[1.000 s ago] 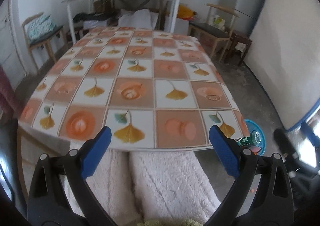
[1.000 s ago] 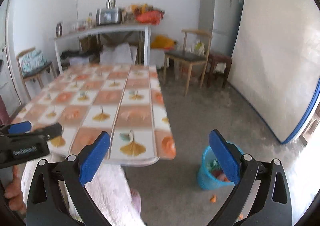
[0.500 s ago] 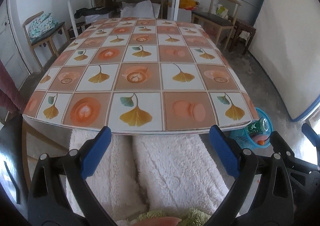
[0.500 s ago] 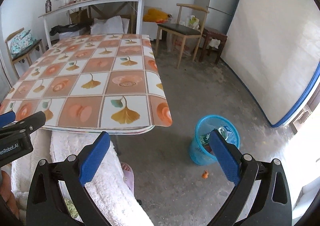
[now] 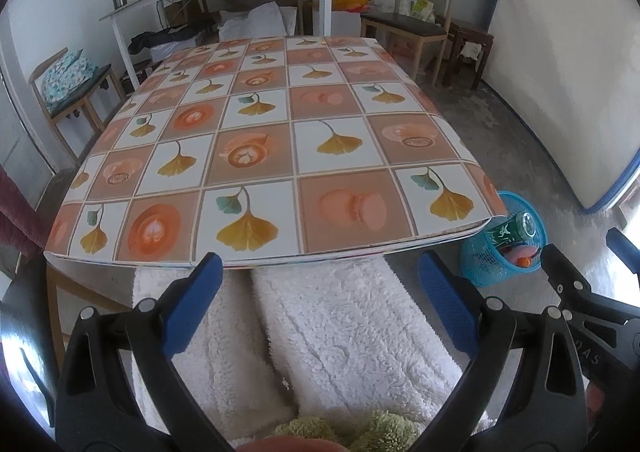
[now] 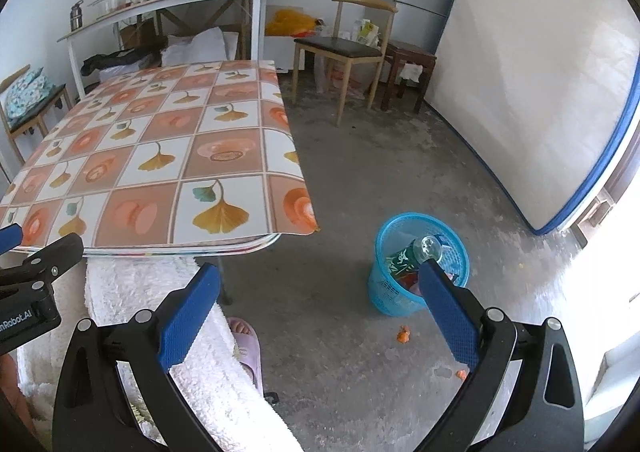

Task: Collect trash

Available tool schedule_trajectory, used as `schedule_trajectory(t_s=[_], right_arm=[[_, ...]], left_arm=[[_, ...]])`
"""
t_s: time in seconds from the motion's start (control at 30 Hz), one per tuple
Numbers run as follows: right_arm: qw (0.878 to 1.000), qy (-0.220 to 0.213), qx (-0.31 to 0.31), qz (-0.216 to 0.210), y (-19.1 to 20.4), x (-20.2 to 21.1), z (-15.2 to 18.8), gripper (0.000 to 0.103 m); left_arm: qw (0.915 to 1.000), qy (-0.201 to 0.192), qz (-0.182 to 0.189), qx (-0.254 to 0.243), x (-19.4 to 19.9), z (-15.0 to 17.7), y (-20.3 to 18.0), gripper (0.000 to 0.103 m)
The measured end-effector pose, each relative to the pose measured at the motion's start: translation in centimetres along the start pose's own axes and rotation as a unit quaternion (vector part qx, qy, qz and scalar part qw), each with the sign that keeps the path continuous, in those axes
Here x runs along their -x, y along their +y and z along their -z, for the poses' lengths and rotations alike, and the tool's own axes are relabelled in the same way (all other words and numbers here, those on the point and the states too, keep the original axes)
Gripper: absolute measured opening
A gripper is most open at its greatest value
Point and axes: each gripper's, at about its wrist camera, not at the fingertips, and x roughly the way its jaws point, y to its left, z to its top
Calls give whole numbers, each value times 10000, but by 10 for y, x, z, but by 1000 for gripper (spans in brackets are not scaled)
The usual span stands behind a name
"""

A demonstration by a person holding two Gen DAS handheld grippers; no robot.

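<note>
Beside the counter (image 6: 160, 156) on the concrete floor sits a blue basket (image 6: 416, 272), off the counter's near right corner. Green bottle (image 6: 404, 256) lies tilted inside it with other scraps. Small orange bits (image 6: 403, 334) on the floor just beside the basket. Left gripper (image 5: 320, 292) spread wide, holding nothing, above white fleece-covered legs (image 5: 332, 324). Right gripper (image 6: 320, 292) also wide, nothing held, over the floor near the basket.
</note>
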Motion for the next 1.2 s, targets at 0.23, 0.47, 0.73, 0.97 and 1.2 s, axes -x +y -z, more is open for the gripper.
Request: schedule_trajectory(t_s=[0.23, 0.47, 0.73, 0.97, 1.2], right_arm=[[9999, -41, -134, 72, -7, 1, 0, 96], [9997, -43, -228, 69, -13, 0, 2, 96], [9995, -60, -308, 61, -17, -1, 2, 96], [9994, -52, -340, 51, -19, -2, 3, 96], [9994, -37, -341, 51, -20, -2, 4, 96]], left_arm=[[9999, -36, 16, -156, 3, 1, -8, 94], [9998, -40, 3, -170, 3, 1, -10, 94], [9998, -44, -8, -181, 4, 0, -12, 94], [9998, -53, -12, -210, 5, 0, -14, 94], [9998, -42, -17, -213, 5, 0, -16, 94]])
